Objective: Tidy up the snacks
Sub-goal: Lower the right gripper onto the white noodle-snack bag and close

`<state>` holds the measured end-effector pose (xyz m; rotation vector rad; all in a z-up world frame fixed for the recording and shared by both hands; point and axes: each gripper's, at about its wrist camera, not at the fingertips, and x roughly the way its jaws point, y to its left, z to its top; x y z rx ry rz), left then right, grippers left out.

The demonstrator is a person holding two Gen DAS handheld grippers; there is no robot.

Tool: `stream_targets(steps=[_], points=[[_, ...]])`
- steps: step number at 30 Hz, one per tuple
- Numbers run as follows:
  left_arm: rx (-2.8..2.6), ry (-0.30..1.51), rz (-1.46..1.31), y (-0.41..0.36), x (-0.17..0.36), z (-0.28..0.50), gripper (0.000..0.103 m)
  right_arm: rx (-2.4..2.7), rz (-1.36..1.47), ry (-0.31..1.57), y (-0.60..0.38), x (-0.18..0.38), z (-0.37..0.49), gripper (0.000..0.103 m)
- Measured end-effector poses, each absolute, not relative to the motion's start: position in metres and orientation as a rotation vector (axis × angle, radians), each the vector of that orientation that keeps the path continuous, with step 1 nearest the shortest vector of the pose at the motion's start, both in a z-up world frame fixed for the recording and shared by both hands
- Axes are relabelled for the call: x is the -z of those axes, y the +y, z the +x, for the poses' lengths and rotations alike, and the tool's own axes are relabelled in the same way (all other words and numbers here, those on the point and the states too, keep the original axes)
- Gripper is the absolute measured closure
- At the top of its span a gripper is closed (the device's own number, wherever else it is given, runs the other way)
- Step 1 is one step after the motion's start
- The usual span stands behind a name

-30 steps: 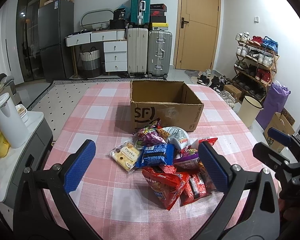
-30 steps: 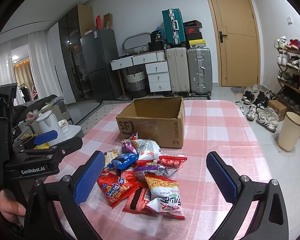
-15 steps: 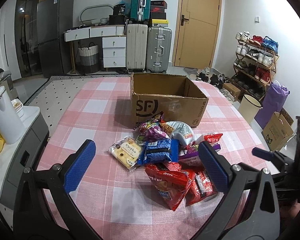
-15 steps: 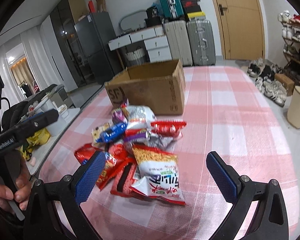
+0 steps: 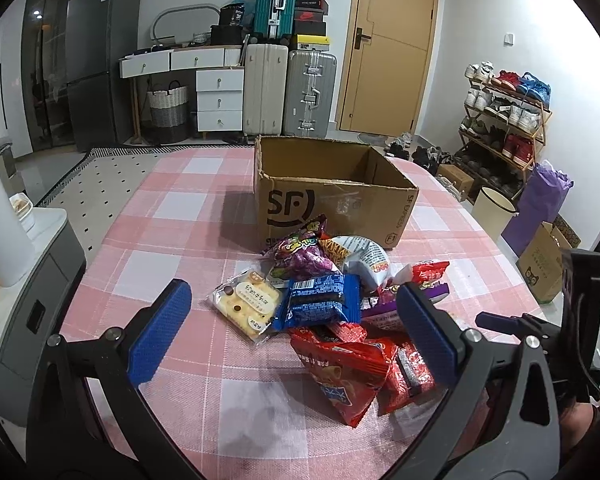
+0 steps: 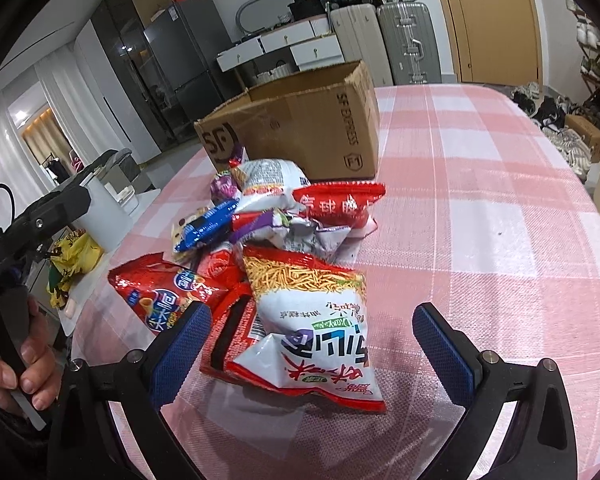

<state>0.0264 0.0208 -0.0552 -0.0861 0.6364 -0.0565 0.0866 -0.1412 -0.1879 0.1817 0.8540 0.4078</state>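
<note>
A pile of snack bags lies on the pink checked tablecloth, in front of an open cardboard box marked SF. My left gripper is open above the near side of the pile, over a blue cookie pack and a red chip bag. My right gripper is open and low, its jaws on either side of a white and red noodle snack bag at the front of the pile. The box stands behind.
A white kettle stands on a grey side cabinet left of the table. Suitcases, drawers and a fridge line the back wall. A shoe rack, a bin and bags stand at the right.
Both grippers moved forward and down toward the pile. The right gripper dropped most, and the noodle snack bag now lies between its open jaws.
</note>
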Motion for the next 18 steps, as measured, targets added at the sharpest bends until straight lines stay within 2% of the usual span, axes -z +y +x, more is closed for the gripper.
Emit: stream_targets(steps=[12,15,16,18], points=[[0.065,0.654,-0.096,0.021,0.062,0.034,0.001,-0.464,0.235,0.896,-0.140,0.203,0.100,0.001],[0.067,0.654,-0.094,0.021,0.063,0.035,0.001,-0.464,0.234,0.906,-0.139,0.206,0.103,0.013],[0.068,0.654,-0.094,0.021,0.062,0.034,0.001,-0.466,0.236,0.914,-0.139,0.208,0.104,0.022],[0.067,0.652,-0.092,0.020,0.061,0.034,0.001,-0.475,0.243,0.929,-0.138,0.211,0.105,0.024]])
